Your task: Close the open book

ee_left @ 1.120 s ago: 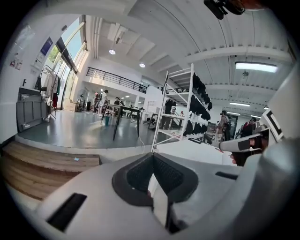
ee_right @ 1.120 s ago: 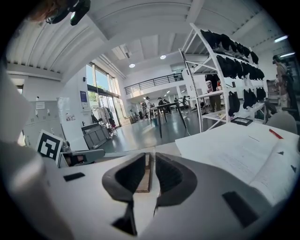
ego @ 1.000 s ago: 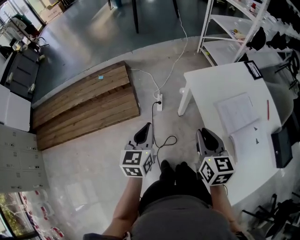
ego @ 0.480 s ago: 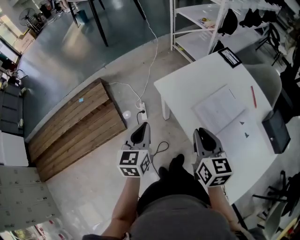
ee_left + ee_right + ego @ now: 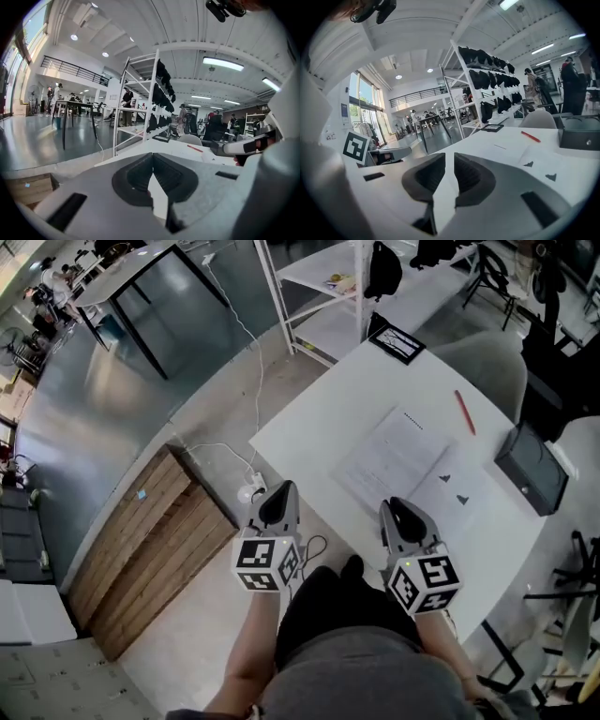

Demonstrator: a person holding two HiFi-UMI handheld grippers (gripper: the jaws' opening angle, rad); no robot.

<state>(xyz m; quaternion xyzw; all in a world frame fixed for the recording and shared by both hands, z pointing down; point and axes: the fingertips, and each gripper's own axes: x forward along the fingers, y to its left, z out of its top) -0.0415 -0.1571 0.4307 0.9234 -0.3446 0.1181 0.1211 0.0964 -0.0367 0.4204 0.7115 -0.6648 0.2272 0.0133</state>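
The open book (image 5: 412, 468) lies flat on the white table (image 5: 323, 418), its pale pages bearing two small black marks. The right gripper view shows the book (image 5: 541, 161) ahead to the right. My left gripper (image 5: 284, 488) hovers off the table's near corner, over the floor. Its jaws (image 5: 152, 157) meet at the tips with nothing in them. My right gripper (image 5: 394, 509) hangs over the table's near edge, short of the book. A narrow gap shows between its jaws (image 5: 449, 157), and nothing is held.
A red pen (image 5: 466, 412) and a dark box (image 5: 532, 470) lie beyond the book, and a black card (image 5: 397, 341) sits at the far corner. A grey chair (image 5: 483, 362) and a white rack (image 5: 319, 282) stand behind the table. A power strip (image 5: 251, 491) and wooden pallet (image 5: 150, 549) are on the floor at left.
Both grippers have swung right toward the table, which now sits ahead of them instead of off to the right. The jaws look the same as before.
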